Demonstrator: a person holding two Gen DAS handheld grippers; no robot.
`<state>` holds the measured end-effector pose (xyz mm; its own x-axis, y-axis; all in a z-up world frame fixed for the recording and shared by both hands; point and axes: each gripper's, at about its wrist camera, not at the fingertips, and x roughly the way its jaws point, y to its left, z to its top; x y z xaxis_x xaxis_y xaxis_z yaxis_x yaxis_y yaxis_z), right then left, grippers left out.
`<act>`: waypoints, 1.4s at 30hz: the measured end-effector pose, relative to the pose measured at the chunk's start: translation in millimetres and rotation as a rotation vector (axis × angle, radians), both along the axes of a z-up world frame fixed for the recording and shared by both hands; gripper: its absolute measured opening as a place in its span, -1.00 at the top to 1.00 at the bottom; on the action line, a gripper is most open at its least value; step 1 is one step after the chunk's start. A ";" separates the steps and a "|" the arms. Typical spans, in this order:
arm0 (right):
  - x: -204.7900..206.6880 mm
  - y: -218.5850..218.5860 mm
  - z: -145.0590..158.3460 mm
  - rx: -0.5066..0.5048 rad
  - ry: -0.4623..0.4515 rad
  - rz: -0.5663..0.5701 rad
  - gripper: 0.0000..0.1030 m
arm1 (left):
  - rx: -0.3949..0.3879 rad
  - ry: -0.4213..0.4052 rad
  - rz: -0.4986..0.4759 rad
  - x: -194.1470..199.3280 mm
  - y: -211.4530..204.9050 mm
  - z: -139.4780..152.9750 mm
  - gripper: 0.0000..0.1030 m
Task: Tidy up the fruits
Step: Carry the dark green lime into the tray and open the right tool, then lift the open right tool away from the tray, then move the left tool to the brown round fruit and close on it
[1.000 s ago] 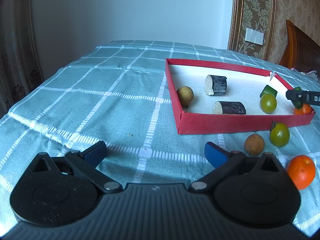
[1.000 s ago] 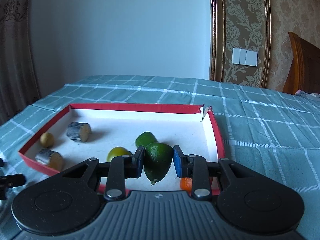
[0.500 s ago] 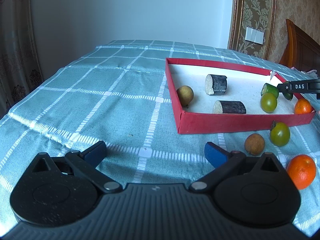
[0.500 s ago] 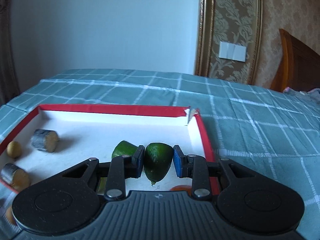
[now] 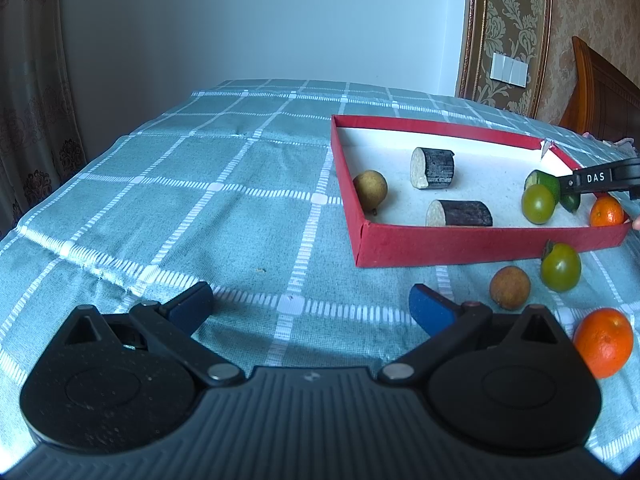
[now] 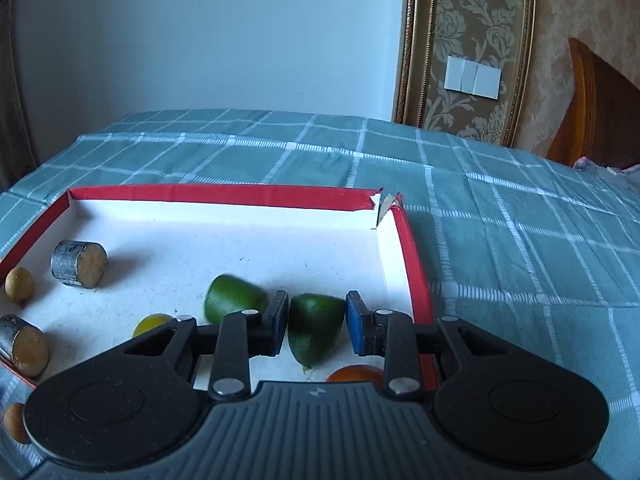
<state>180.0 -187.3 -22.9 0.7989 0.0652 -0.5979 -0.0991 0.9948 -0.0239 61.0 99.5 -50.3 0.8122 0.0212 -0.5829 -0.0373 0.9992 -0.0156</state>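
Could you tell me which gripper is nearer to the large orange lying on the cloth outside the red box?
Left. The left gripper hovers open over the cloth, with the large orange just beside its right finger. The right gripper is over the red box, holding a green fruit piece.

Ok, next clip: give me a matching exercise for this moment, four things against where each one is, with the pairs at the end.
Things:
1. green fruit half
2. large orange
3. small brown pear
4. left hand-held gripper

Places:
A. on the checked cloth, outside the red box
B. inside the box, against its left wall in the left wrist view
C. clamped in the right hand-held gripper, over the box
D. open, with nothing between its fingers, over the cloth

Pairs: 1-C, 2-A, 3-B, 4-D
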 end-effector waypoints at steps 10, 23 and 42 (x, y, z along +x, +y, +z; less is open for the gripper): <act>-73.8 -20.1 17.8 0.050 -0.111 0.015 0.38 | 0.004 0.002 0.000 0.4 -0.5 -0.3 -1.00; -117.7 -63.5 -15.2 0.124 -0.051 -0.056 -0.15 | 0.021 0.012 -0.001 1.1 -2.7 -0.2 -1.00; -113.2 -62.8 -20.5 0.137 -0.015 -0.018 -0.51 | 0.036 -0.070 -0.121 -26.8 -54.9 32.9 -1.00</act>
<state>66.8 -250.1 -43.3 0.8093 0.1312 -0.5726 -0.0818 0.9904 0.1112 34.2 44.6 -17.4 0.8486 -0.0597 -0.5256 0.0836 0.9963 0.0218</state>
